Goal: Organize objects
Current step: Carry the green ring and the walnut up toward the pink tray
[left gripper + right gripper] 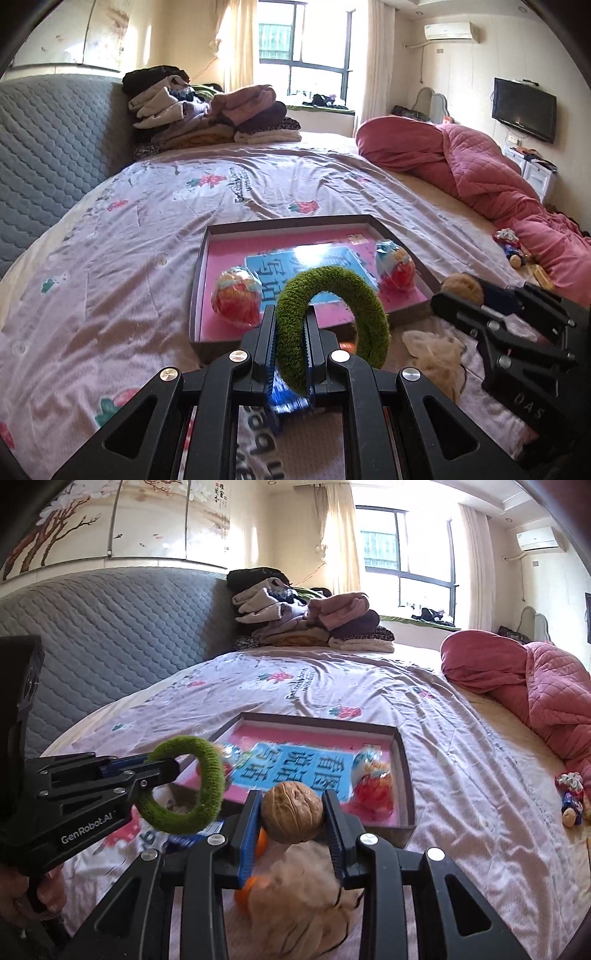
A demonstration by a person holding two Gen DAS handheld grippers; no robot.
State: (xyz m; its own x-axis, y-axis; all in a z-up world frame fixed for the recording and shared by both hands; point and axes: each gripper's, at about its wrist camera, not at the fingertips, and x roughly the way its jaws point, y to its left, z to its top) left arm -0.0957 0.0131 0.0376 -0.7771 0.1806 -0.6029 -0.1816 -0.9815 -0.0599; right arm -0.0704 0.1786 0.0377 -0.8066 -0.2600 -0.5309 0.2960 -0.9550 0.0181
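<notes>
1. The left gripper [290, 325] pinches a green fuzzy ring [332, 317], held above the bed.
2. The right gripper [293, 808] clamps a walnut [292, 812].
3. The tray [404, 771] lies at 12 o'clock, holding two wrapped toys [236, 301].

Bright daylight floods through the window [303, 55], glaring on curtains; fisheye edges bend and darken.
</notes>
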